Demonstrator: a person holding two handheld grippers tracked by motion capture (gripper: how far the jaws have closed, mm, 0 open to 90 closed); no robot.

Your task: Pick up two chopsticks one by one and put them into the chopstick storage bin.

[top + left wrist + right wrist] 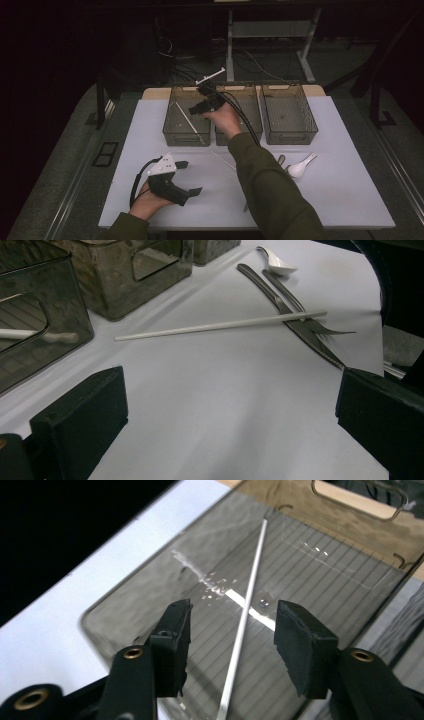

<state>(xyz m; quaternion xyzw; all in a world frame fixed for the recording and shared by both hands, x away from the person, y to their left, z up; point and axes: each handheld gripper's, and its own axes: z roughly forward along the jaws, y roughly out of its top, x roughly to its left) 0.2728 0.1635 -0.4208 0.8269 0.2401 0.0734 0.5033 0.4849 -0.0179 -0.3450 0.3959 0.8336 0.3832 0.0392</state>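
The right gripper (pixel 230 645) is hovering over the leftmost smoky transparent plastic bin (pixel 172 127), its fingers (pixel 300 645) standing released, nothing pressed between them. A thin white chopstick (pixel 245 615) is lying slantwise in that bin, running from 6 toward 12 o'clock in the right gripper view. The left gripper (pixel 190 177) is resting at 7 o'clock on the white desk (pixel 350 200), fingers (pixel 85 415) spread apart and empty. A second white chopstick (pixel 220 326) is lying on the desk beyond them, touching a steel knife (pixel 285 310).
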